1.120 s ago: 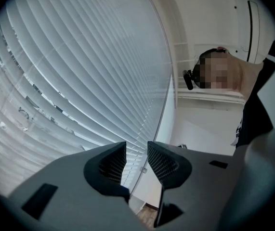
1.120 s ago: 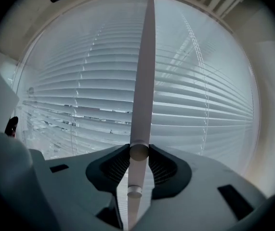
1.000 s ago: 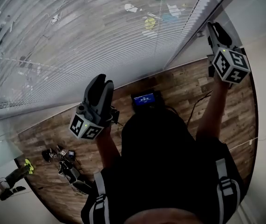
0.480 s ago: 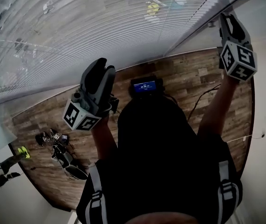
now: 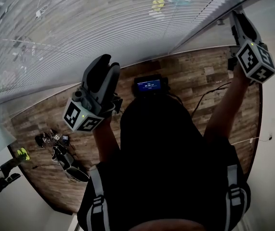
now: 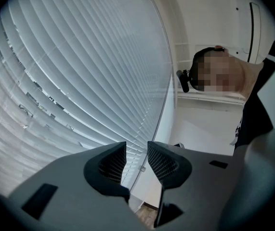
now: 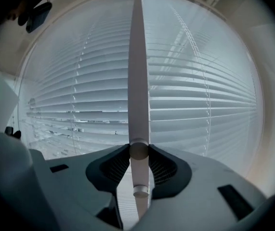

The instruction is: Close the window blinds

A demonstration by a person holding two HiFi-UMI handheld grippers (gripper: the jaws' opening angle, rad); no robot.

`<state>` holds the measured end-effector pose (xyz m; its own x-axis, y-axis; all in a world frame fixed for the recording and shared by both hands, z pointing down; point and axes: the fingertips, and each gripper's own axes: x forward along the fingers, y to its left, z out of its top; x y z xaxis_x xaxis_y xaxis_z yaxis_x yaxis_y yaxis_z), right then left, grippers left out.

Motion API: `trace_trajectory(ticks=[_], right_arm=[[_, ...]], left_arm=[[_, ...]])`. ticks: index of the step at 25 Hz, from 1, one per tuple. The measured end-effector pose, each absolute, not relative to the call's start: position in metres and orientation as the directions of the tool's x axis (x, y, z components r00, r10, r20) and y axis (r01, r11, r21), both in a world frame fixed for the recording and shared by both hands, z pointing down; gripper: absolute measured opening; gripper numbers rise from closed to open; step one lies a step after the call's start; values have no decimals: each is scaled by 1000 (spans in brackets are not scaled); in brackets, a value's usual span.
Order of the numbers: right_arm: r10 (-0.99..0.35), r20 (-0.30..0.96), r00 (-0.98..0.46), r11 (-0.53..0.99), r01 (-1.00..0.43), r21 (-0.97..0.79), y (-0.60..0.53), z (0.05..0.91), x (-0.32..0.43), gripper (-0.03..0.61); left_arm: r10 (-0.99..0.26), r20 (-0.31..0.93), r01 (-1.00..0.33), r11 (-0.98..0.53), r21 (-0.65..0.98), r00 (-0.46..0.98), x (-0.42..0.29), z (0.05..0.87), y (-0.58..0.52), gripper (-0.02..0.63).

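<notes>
Though unclear from head view, right gripper point(image 7: 138, 153) clamps wand point(image 7: 138, 81).

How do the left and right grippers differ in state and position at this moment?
The right gripper is shut on the white wand of the blinds. The left gripper holds nothing, and its jaws are slightly apart. In the head view, the right gripper reaches the blinds' right edge, while the left gripper sits nearer the person's body. Both point toward the blinds.
</notes>
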<state>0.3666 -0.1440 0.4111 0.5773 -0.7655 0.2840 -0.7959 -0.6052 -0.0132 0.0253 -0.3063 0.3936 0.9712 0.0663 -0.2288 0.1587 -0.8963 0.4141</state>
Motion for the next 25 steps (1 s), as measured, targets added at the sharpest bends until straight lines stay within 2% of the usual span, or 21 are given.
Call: trace_trajectory(ticks=[4, 6, 9, 13, 17, 25], right_arm=[[-800, 240, 550, -589, -796, -137, -145, 400, 360, 130], [-820, 206, 534, -565, -812, -143, -151, 391, 360, 130], [-813, 200, 546, -567, -821, -65, -152, 396, 358, 132], [-755, 181, 631, -609, -776, 164, -142, 399, 351, 156], [-725, 190, 662, -581, -737, 346, -147, 413, 334, 156], [-679, 188, 709, -599, -684, 418, -147, 413, 355, 155]], left_arm=[[73, -231, 165, -897, 410, 970, 21, 392, -302, 138], [74, -230, 166, -897, 410, 970, 22, 391, -304, 138], [75, -234, 168, -897, 408, 969, 21, 391, -308, 138], [78, -236, 172, -896, 409, 969, 18, 395, -309, 138], [47, -209, 134, -895, 425, 977, 2, 404, -311, 138], [78, -238, 173, -896, 409, 968, 25, 407, -316, 138]])
